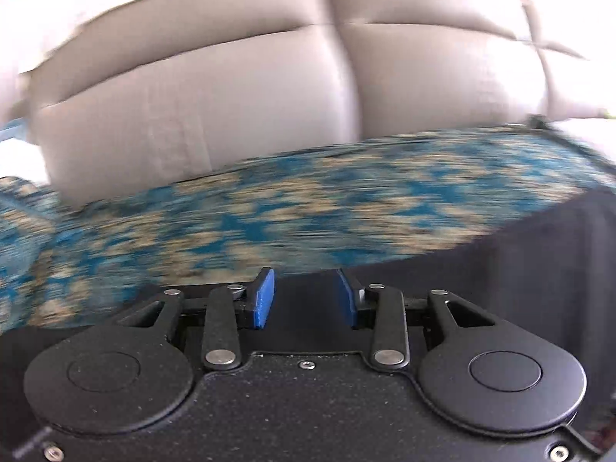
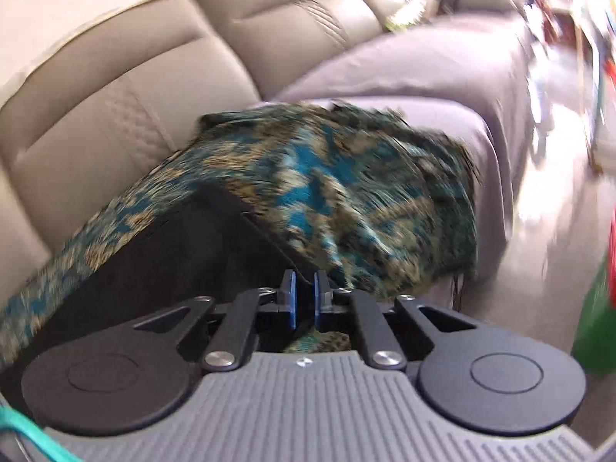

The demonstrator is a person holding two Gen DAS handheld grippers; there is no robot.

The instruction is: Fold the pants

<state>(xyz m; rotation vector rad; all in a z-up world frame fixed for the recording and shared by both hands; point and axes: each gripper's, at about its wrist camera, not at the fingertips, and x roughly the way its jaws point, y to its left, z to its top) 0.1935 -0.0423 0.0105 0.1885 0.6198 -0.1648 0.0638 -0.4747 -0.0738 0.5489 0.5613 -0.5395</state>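
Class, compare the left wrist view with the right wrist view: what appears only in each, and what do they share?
Only the left wrist view: the left gripper, fingers apart, nothing between them, above the dark pants. Only the right wrist view: the right gripper shut on a pants edge, a grey armrest, bright floor and a teal cord. Both: the blue-patterned cover, pants and beige sofa backrest.

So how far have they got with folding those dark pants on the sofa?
Early, by the look of it. No finished fold shows: the dark pants lie spread over the patterned throw on the sofa. In hand: the right claw is pinched on an edge of the pants, while the left claw stands open above the fabric, holding nothing. All of the folding still looks left to do.
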